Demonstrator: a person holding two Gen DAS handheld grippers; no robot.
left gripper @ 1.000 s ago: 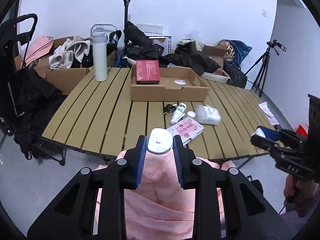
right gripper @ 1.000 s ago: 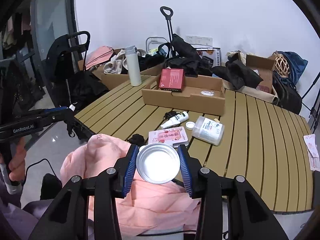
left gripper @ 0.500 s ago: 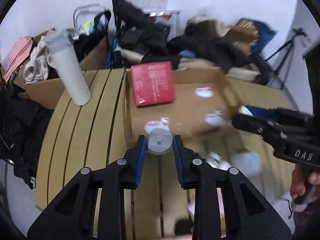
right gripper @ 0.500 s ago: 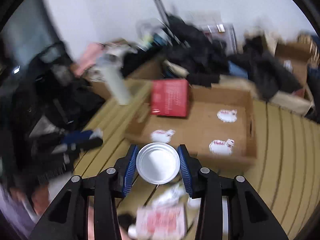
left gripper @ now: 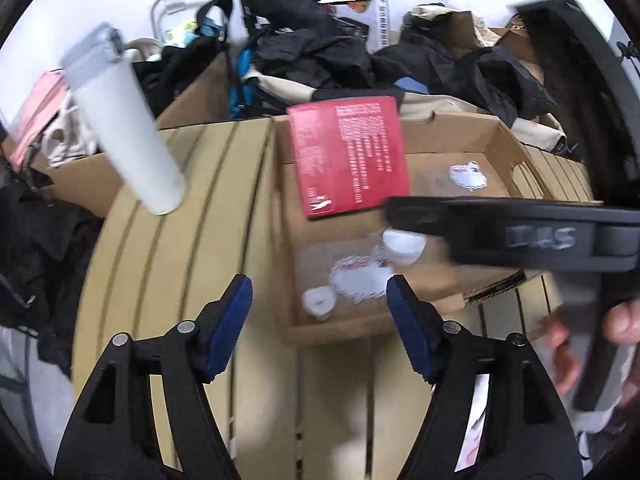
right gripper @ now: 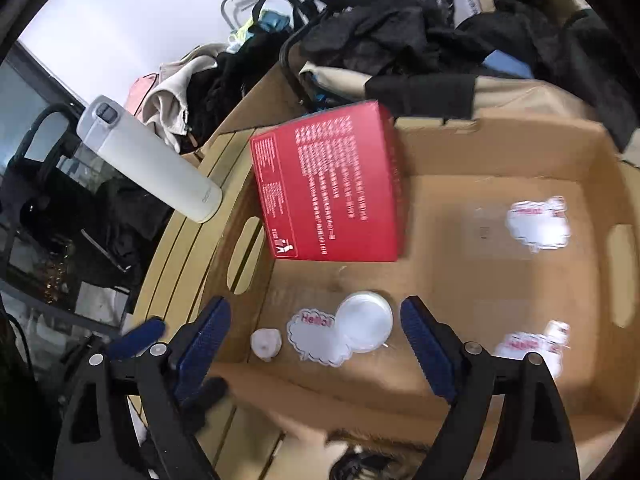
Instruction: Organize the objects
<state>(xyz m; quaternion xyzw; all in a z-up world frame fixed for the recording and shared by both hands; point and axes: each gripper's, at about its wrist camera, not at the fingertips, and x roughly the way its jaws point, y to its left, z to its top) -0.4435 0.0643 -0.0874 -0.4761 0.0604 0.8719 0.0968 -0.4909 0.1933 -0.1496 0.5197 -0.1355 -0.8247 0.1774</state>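
**A:** Both drops are done. Half a second ago our left gripper [left gripper: 319,292] was clamped on the small white ribbed cap [left gripper: 318,302] and our right gripper [right gripper: 316,322] on the round white shallow lid [right gripper: 365,322]. Now both sets of jaws stand wide apart with nothing between them.

**B:** Where did the pieces end up?

**A:** Both on the floor of the shallow brown cardboard tray box [right gripper: 520,396], near-left corner. The lid lies partly over the white cloud-shaped "Hello" sticker [right gripper: 314,338]; the cap sits just beside that sticker, near the left wall. The red rectangular carton [right gripper: 328,188] is farther back in the same box, apart from both.

**B:** So for the task?

**A:** We judge two loose items as sorted. The rest of the table [left gripper: 168,248] clutter is out of frame now, so we can't count what's left.

**B:** Anything unclear?

**A:** Plenty:
- The left view is motion-blurred; the right gripper's black body crosses it and covers the box's right half.
- The lid [left gripper: 404,242] is half hidden under that body there.
- We can't tell which way up the cap lies; it's a pale smear in both views.
- The box's near wall hides the table in front in the right view; something pale and blurred shows at the bottom edge, unidentifiable.
- The tall cream insulated bottle [right gripper: 150,160] stands on the table left of the box, untouched as far as we can see.
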